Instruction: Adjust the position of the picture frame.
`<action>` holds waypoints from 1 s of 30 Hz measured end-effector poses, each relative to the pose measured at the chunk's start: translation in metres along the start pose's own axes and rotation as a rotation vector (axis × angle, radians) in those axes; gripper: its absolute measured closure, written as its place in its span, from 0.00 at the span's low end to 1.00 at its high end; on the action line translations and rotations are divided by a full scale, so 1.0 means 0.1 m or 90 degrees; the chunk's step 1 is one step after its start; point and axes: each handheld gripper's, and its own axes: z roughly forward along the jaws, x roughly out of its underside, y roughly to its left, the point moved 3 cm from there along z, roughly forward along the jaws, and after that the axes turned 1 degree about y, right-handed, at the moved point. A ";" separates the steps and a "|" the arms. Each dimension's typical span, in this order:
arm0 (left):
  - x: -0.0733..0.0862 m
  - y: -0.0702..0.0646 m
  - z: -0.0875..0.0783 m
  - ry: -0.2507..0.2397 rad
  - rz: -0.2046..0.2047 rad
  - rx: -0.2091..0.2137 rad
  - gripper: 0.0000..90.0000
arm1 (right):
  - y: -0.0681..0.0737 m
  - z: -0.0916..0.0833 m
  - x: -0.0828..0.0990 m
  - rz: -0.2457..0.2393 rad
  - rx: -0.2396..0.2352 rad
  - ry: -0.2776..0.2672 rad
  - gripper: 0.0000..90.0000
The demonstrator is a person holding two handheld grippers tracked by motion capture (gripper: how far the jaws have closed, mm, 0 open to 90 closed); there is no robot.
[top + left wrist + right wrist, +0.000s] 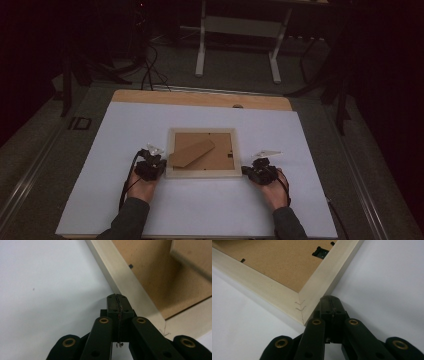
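Observation:
A pale wooden picture frame [202, 174] lies face down on the white sheet, its brown backing board [220, 150] up and a brown easel stand [191, 152] lying across it. My left gripper [159, 167] is at the frame's near left corner, jaws shut and empty, its tips [116, 298] against the frame's pale side rail [120, 275]. At the near right corner sits my right gripper [246, 171], also shut, its tips [329, 300] pressed to the frame's outer edge [324, 282]. A black turn clip [319, 252] shows on the backing.
The white sheet [125, 135] covers a wooden table whose far edge [200, 97] shows bare. Beyond it stand a white desk's legs [201, 45] on a dark floor with cables [148, 70]. The person's sleeves [131, 217] enter from below.

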 end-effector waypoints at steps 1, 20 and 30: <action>-0.06 -0.03 -0.01 -0.006 0.013 -0.012 1.00 | -0.01 0.00 0.00 -0.001 0.005 -0.002 1.00; 0.05 0.12 -0.01 -0.020 -0.002 0.021 1.00 | 0.08 0.02 0.02 -0.001 -0.009 -0.012 1.00; 0.15 0.17 -0.03 -0.026 -0.040 0.066 1.00 | 0.08 0.03 0.01 0.006 -0.013 -0.014 1.00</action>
